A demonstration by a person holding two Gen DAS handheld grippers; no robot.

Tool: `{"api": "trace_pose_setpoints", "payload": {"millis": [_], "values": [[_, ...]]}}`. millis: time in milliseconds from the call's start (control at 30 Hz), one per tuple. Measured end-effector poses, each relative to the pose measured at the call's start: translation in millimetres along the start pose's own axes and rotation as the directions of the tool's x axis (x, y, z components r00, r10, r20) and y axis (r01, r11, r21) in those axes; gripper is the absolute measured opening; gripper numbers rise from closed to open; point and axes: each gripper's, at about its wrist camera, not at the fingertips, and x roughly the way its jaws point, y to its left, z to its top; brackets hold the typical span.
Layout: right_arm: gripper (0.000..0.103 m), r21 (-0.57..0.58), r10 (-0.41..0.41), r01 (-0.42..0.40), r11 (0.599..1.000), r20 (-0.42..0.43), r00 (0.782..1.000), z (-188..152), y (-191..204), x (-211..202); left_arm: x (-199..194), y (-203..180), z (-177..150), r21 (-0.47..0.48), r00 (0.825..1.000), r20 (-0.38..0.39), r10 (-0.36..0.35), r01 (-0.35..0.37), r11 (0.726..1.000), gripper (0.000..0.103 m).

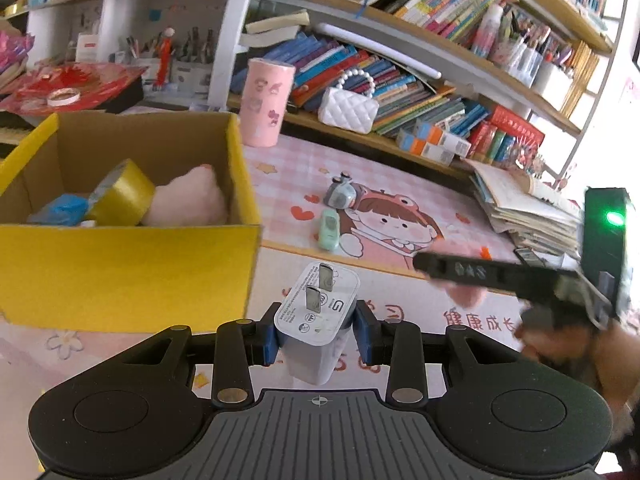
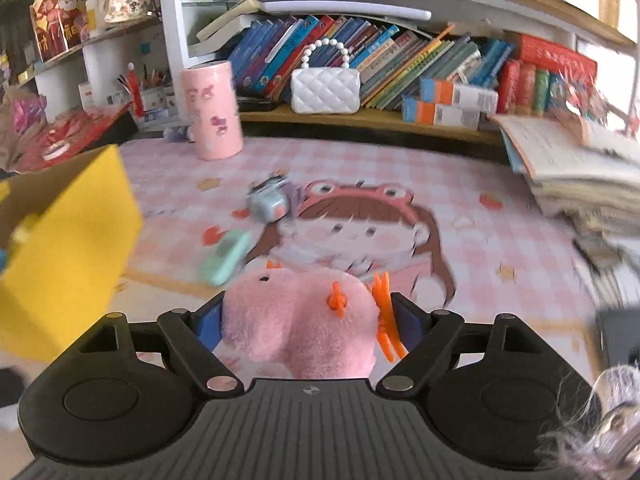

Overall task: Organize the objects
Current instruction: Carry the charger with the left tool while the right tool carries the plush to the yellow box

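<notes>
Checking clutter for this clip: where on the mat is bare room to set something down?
Free: the mat right of the green item, up to the book pile; also between the pink cup and the grey toy. Crowded: the yellow box, nearly full.

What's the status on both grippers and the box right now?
Left gripper clamped on white charger plug. Right gripper holding pink plush toy. Yellow box open, partly filled. Nothing blocking.

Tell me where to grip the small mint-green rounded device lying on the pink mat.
Grip the small mint-green rounded device across its narrow width, coming down from above. It lies flat on the pink mat, long and slim, with clear mat along both long sides; the grey gadget sits just beyond one end.
</notes>
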Motion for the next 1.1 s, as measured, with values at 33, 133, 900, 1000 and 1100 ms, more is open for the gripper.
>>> {"api": "trace_pose_setpoints", "payload": {"millis": [33, 133, 900, 1000, 1100], "values": [[0.081, 0.013, 0.006, -0.006, 1.000, -0.009, 1.000, -5, 7, -9, -5, 4, -1, -0.006, 1.000, 0.005, -0.001, 0.001, 1.000, 0.035], [0.081, 0.033, 0.025, -0.023, 0.999, -0.035, 0.999, -20, 35, -34, -22, 20, -6, -0.031, 1.000, 0.028, 0.001, 0.000, 1.000, 0.035], [0.081, -0.251, 0.200, -0.207, 0.945, -0.055, 0.978, -95, 202, -110, -121, 112, -51, -0.121, 0.993, 0.073, 0.092, -0.083, 0.989, 0.035], [0.081, -0.252, 0.212, -0.218, 0.943, -0.050, 0.976, -101, 213, -114, -130, 119, -55, -0.112, 0.992, 0.078, 0.095, -0.086, 0.990, 0.035], [0.081, -0.252, 0.219, -0.223, 0.942, -0.045, 0.975, -105, 223, -118, -139, 125, -57, -0.101, 0.992, 0.091, 0.091, -0.082, 0.991, 0.035]]}}
